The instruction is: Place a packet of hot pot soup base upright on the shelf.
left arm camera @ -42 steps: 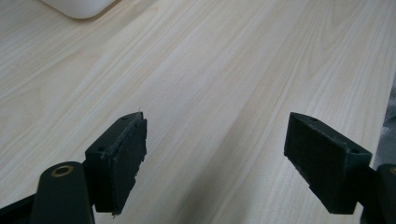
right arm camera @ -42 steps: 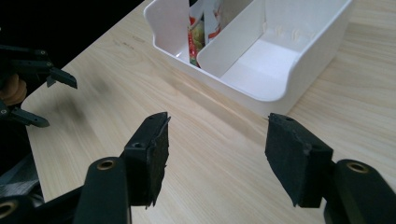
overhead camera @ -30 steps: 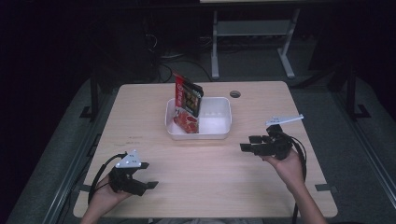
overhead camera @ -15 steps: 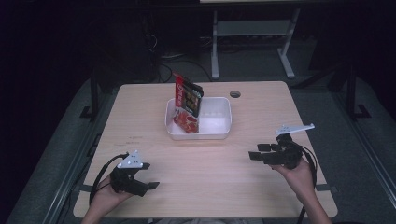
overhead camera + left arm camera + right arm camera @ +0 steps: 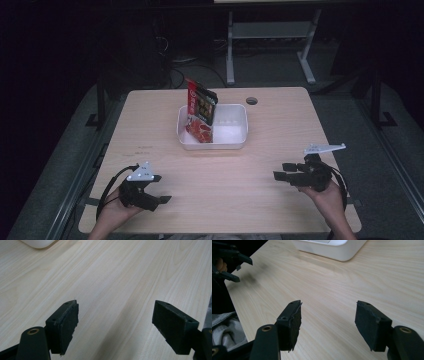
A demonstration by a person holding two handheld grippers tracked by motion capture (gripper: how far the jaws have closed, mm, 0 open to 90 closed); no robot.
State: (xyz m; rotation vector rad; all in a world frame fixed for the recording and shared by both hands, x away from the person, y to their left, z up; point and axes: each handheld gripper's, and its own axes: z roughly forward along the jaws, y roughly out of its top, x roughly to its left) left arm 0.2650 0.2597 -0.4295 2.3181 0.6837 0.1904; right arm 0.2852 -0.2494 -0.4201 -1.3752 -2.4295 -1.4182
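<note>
Flanking bare table [image 5: 235, 170], both grippers, fingers apparently parted.

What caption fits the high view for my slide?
Both grippers, left and right, rest open near the table's front edge; a red snack packet stands in the white tub.

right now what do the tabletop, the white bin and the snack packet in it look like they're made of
Tabletop: pale wood or wood-look laminate, matte, with long grain lines plain in both gripper views.
White bin: likely moulded plastic, smooth with a slight sheen, rounded corners and rim.
Snack packet: probably thin printed plastic film, glossy red and black, standing tilted against the bin's left wall.
</note>
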